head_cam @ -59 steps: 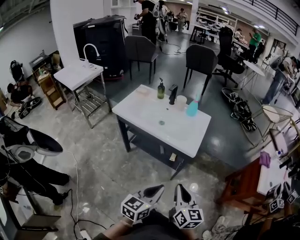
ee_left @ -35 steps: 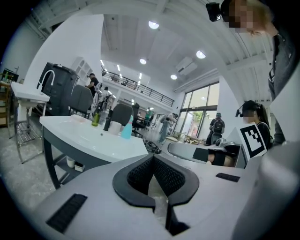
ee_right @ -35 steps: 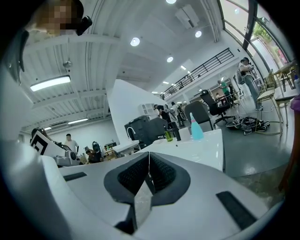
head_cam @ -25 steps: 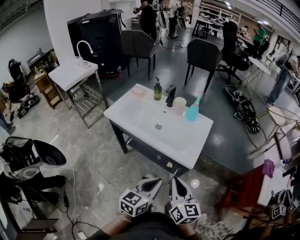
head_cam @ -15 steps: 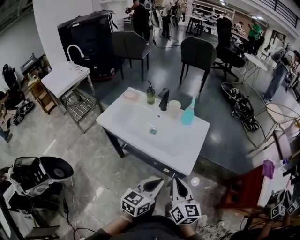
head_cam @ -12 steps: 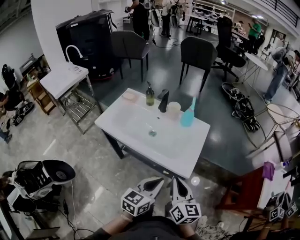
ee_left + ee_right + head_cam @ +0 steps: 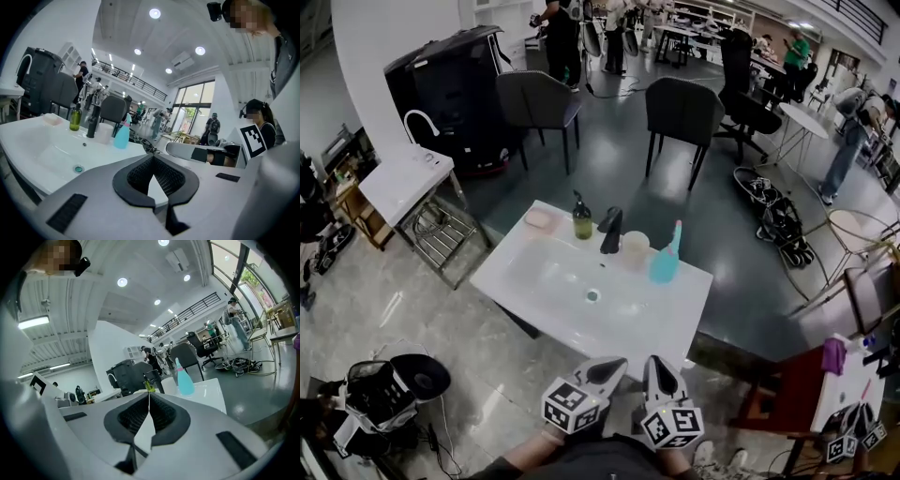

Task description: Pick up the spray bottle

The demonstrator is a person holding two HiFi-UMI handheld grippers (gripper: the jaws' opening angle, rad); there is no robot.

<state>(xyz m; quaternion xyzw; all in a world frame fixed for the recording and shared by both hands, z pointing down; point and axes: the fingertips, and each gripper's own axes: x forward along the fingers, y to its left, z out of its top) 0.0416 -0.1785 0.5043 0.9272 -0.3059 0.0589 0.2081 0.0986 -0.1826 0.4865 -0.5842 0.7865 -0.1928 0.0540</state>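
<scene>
Teal spray bottle [image 7: 664,257] upright at far right of white tabletop [image 7: 667,309], just beside cup [image 7: 635,249]. Jaws of left gripper [image 7: 610,367] and right gripper [image 7: 657,369] closed, empty, well short of bottle. Best: open right jaws early, close around body, clear of cup.

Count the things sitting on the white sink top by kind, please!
Spray bottle: 1
Green pump bottle: 1
Cup: 1
Pink dish: 1
Black faucet: 1
Total: 5
</scene>
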